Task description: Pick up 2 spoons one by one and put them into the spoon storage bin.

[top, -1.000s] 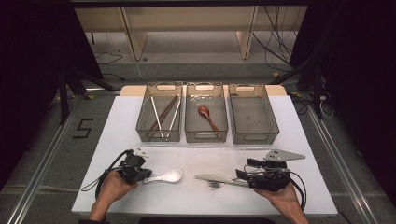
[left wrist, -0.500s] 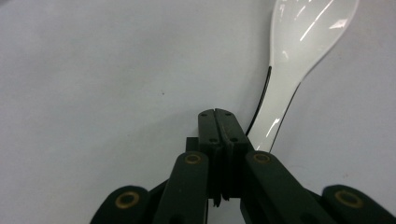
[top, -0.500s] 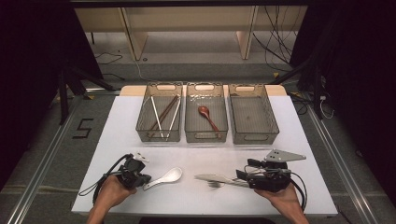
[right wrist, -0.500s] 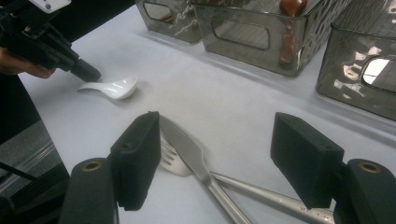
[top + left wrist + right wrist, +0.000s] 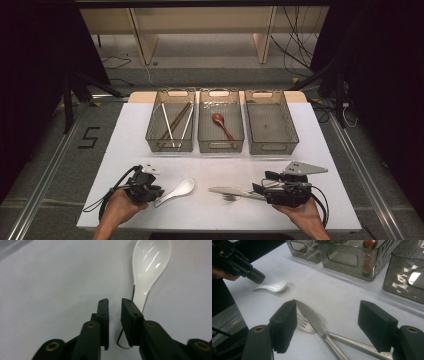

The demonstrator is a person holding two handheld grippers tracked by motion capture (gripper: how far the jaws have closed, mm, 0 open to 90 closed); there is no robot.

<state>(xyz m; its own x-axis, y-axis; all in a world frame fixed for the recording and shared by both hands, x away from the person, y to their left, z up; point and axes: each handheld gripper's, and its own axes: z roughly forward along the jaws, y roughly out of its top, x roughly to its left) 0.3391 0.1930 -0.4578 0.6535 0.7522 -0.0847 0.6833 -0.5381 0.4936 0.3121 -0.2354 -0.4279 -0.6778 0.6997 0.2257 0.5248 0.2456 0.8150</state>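
A white ceramic spoon (image 5: 177,191) lies on the white table, bowl pointing away from my left gripper (image 5: 159,194). In the left gripper view the spoon (image 5: 150,262) runs under the right-hand jaw, and its handle end shows low in the narrow gap. My left gripper (image 5: 115,301) has just been opening, and its pads stand slightly apart without pressing on the handle. My right gripper (image 5: 260,189) rests at the front right. In its own view the right gripper (image 5: 328,306) is wide open, with a steel knife (image 5: 312,315) crossed over a fork (image 5: 305,326) on the table between its jaws.
Three smoked plastic bins stand in a row at the back. The left bin (image 5: 150,130) holds chopsticks, the middle bin (image 5: 220,145) a brown wooden spoon (image 5: 222,125), and the right bin (image 5: 272,147) has nothing in it. Bare table lies between bins and grippers.
The left hand, its gripper and the white spoon have shifted slightly toward the near edge. The right gripper, knife and fork have not moved.
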